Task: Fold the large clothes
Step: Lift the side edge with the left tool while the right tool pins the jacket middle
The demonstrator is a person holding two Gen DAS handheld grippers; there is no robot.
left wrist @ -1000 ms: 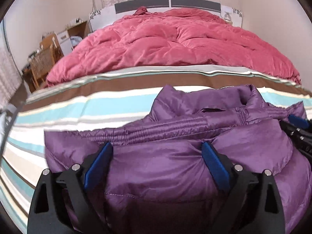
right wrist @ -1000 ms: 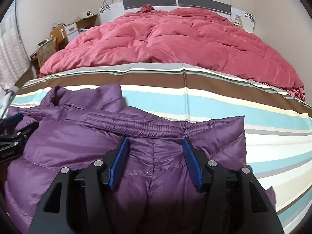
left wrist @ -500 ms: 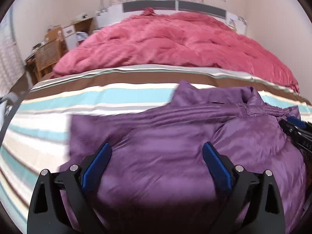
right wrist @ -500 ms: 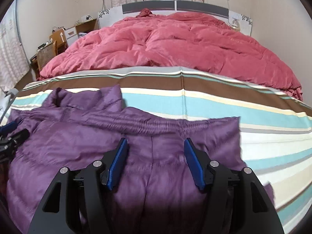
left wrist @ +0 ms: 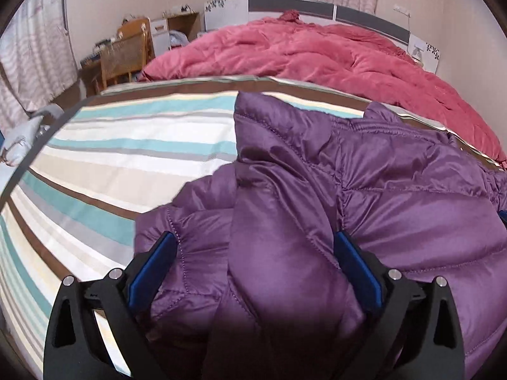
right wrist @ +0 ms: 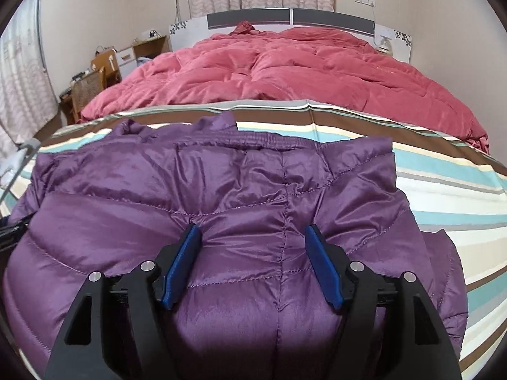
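A purple quilted down jacket lies on the striped bed sheet. In the left wrist view its left part is folded over in a thick ridge that runs between the fingers of my left gripper. Those jaws are opening and stand very wide, the blue pads beside the fabric. In the right wrist view the jacket spreads flat, its elastic hem at the far edge. My right gripper hovers over the jacket's middle, its jaws opening, with smooth fabric below and between them and nothing pinched.
A rumpled red duvet covers the far half of the bed up to the grey and white headboard. A wooden chair and a desk stand at the left wall. Bare striped sheet shows right of the jacket.
In the left wrist view the jacket's left side has come over toward the right and bunched between the fingers, baring striped sheet on the left. The right gripper's jaws have widened and the jacket sits more central.
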